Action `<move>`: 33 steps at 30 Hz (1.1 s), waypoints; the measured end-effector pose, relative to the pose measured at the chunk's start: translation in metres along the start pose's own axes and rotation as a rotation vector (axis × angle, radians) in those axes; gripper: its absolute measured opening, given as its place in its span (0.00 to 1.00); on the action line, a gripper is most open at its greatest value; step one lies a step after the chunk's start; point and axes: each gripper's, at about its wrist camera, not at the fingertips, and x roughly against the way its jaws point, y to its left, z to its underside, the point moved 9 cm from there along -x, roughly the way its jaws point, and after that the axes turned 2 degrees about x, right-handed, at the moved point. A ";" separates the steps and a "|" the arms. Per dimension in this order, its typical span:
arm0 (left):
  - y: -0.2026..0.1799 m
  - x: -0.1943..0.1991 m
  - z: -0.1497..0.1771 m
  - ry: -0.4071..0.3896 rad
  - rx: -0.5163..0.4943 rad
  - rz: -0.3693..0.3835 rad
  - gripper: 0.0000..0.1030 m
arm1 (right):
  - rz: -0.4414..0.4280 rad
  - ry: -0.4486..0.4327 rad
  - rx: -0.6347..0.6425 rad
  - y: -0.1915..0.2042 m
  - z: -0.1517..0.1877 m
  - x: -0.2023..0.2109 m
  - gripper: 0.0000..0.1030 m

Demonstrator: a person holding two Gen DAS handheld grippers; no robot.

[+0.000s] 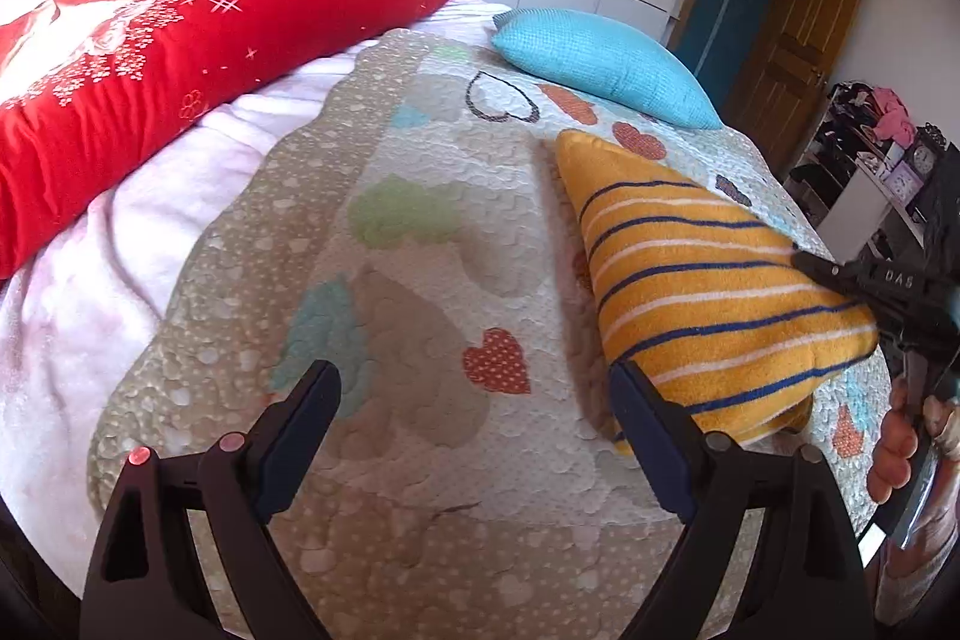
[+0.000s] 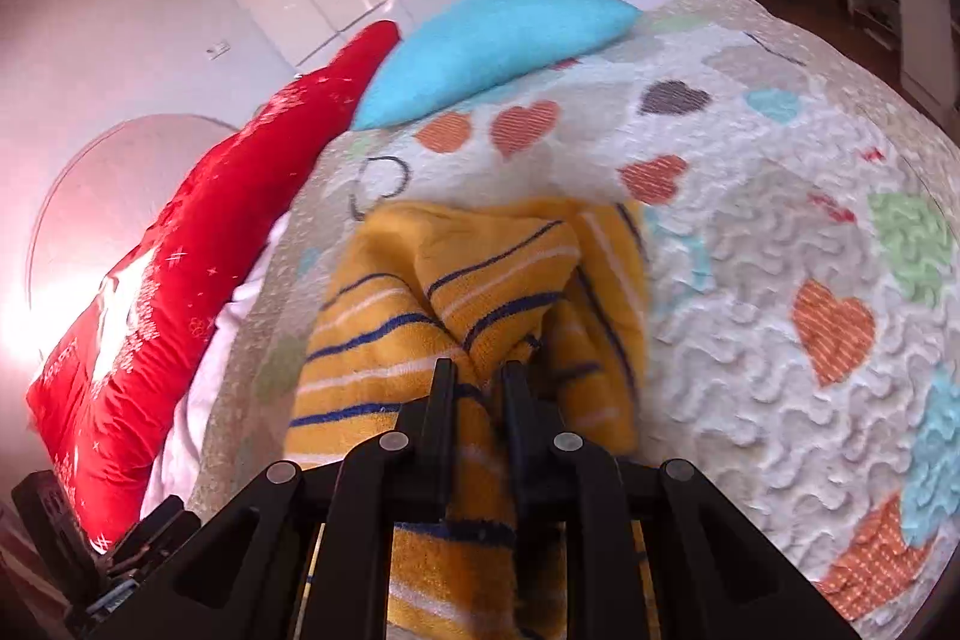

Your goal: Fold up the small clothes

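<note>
A small yellow garment [image 1: 702,280] with blue and white stripes lies folded over on the heart-patterned quilt [image 1: 420,232]. In the left wrist view my left gripper [image 1: 474,430] is open and empty, just left of the garment's near corner. My right gripper [image 1: 840,274] comes in from the right and pinches the garment's right edge. In the right wrist view my right gripper [image 2: 477,382] is shut on a raised fold of the yellow garment [image 2: 480,280], whose cloth runs between the fingers.
A red pillow [image 1: 150,70] and a blue pillow [image 1: 606,64] lie at the far side of the bed. A white blanket [image 1: 90,310] shows under the quilt at left. A wardrobe, a wooden door [image 1: 792,40] and cluttered shelves [image 1: 870,148] stand beyond.
</note>
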 end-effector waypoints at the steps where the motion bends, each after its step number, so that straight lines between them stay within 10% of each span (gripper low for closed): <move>1: -0.010 -0.006 0.000 0.015 -0.009 0.015 0.88 | 0.010 0.014 -0.028 -0.016 0.007 -0.003 0.16; 11: -0.095 -0.078 0.022 0.222 -0.144 0.050 0.88 | 0.061 -0.019 -0.081 -0.068 0.017 0.017 0.10; 16: -0.095 -0.085 0.048 0.226 -0.136 0.067 0.88 | -0.109 -0.062 -0.056 -0.028 -0.019 0.035 0.11; 21: -0.094 -0.081 0.049 0.205 -0.143 0.059 0.88 | -0.292 0.096 -0.051 0.022 -0.026 -0.017 0.14; 27: -0.095 -0.080 0.048 0.181 -0.179 0.060 0.88 | 0.105 0.208 -0.051 -0.032 -0.043 -0.099 0.05; 33: -0.094 -0.071 0.050 0.165 -0.188 0.080 0.88 | 0.154 0.112 -0.027 -0.032 -0.076 -0.076 0.15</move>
